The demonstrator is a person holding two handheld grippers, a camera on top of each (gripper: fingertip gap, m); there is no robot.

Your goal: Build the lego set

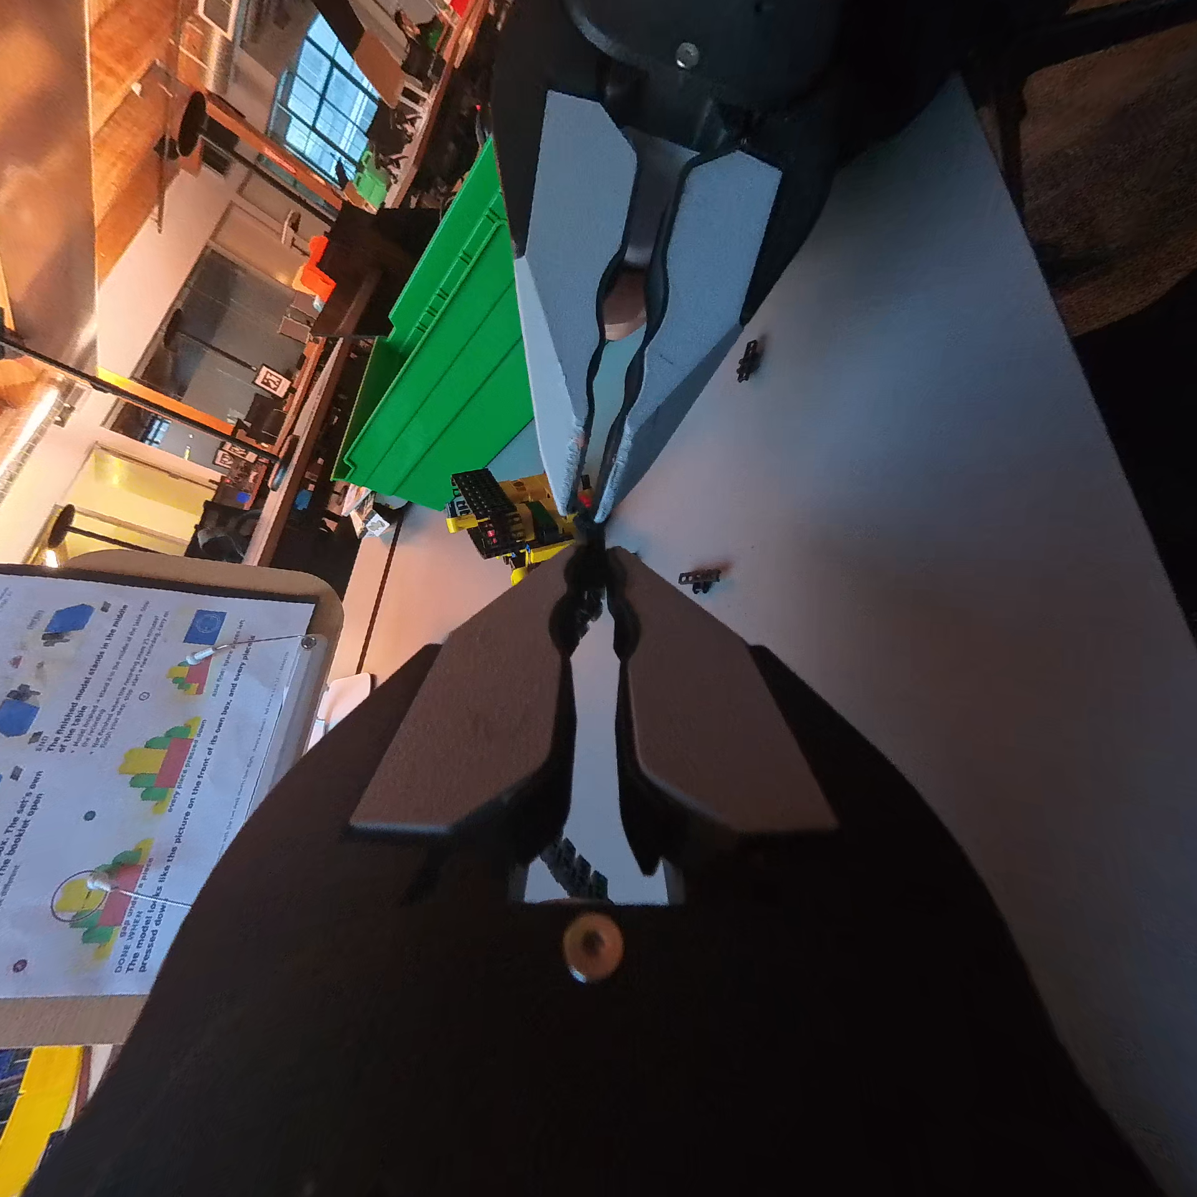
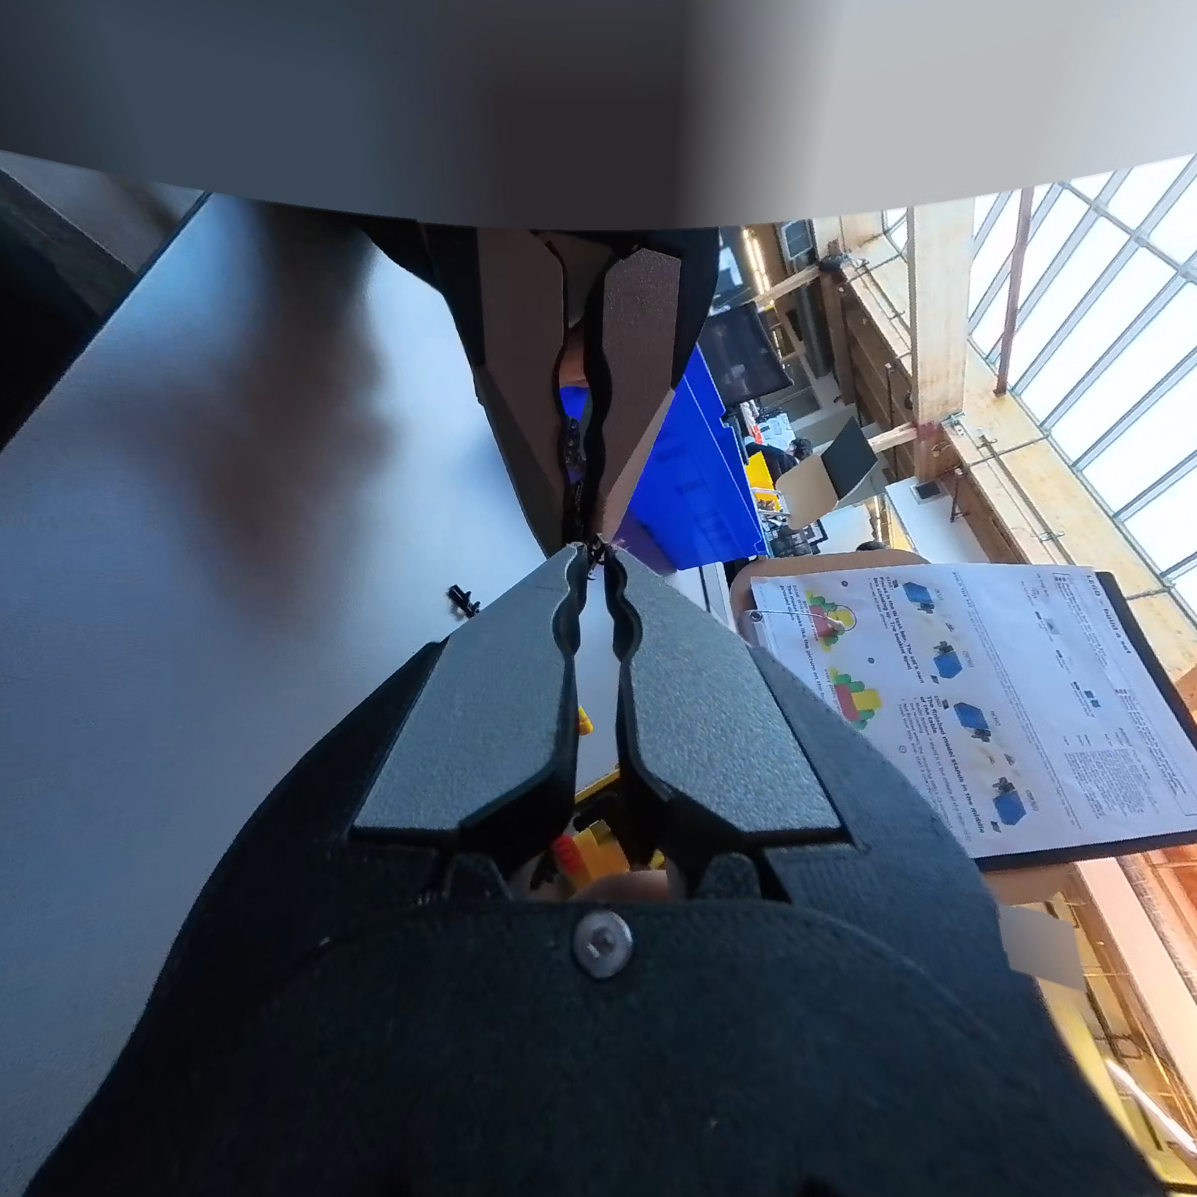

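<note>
My left gripper (image 1: 591, 558) and my right gripper (image 2: 596, 556) meet tip to tip above the white table (image 1: 907, 453). Both are shut on a small black lego piece (image 1: 588, 541) pinched between the tips. It is mostly hidden, and I cannot tell if it is one part or two. The right gripper (image 1: 586, 508) enters the left wrist view from the top, with a red speck at its tips. The left gripper (image 2: 586, 534) enters the right wrist view from the top. A yellow and black lego model (image 1: 502, 518) stands on the table just behind the tips.
Loose small black pieces (image 1: 749, 359) (image 1: 703, 575) (image 2: 463, 599) lie on the table. A green bin (image 1: 447, 363) and a blue bin (image 2: 693, 479) stand at the back. A clipboard with an instruction sheet (image 1: 149, 777) (image 2: 971, 699) stands beside them. Yellow bricks (image 2: 592, 848) show under my right gripper. Left and right tips are no more than a few centimetres apart.
</note>
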